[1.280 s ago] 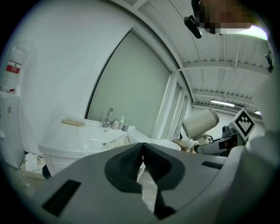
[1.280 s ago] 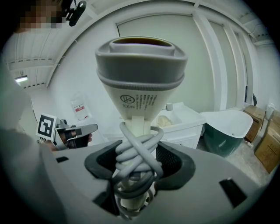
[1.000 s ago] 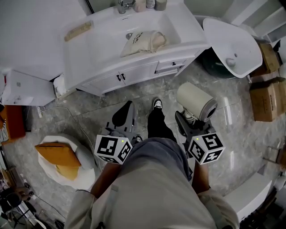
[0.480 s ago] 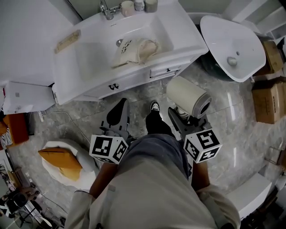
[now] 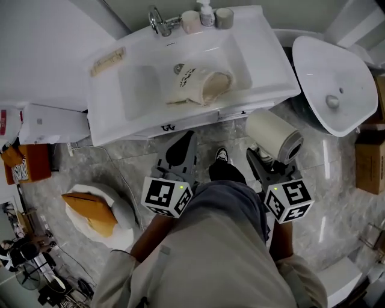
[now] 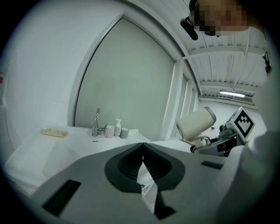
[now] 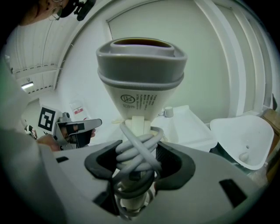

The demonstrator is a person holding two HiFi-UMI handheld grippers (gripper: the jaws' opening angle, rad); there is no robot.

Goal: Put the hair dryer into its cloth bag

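We have the hair dryer (image 7: 140, 87) in our right gripper (image 7: 140, 164). Its jaws are clamped on the handle, where the grey cord (image 7: 136, 151) is wound in several loops, and the pads press against those coils. The cream barrel stands up beyond the jaws with its grey-rimmed mouth at the far end. From the head view the dryer hangs in the air above the marble floor (image 5: 337, 180), just in front of the front right corner of the white vanity (image 5: 108, 120) and not touching it.

The cloth bag (image 5: 198, 84) lies inside the vanity's sink basin, towards the basin's right side, slumped with dark print on its pale fabric and its mouth facing right. A drain shows just beside its back edge.

Our left gripper (image 5: 179, 151) is clenched tight with nothing between its jaws. It points at the vanity's front edge near the middle, level with the right gripper.

Along the vanity's back edge stand a chrome faucet (image 5: 159, 23), a cup (image 5: 191, 21), a pump bottle (image 5: 207, 13) and a second cup (image 5: 224, 17). A beige bar-shaped item (image 5: 108, 61) lies near the back left corner. A loose white basin (image 5: 337, 84) rests on the floor to the right of the vanity. Our dark shoe (image 5: 221, 155) shows between the grippers.
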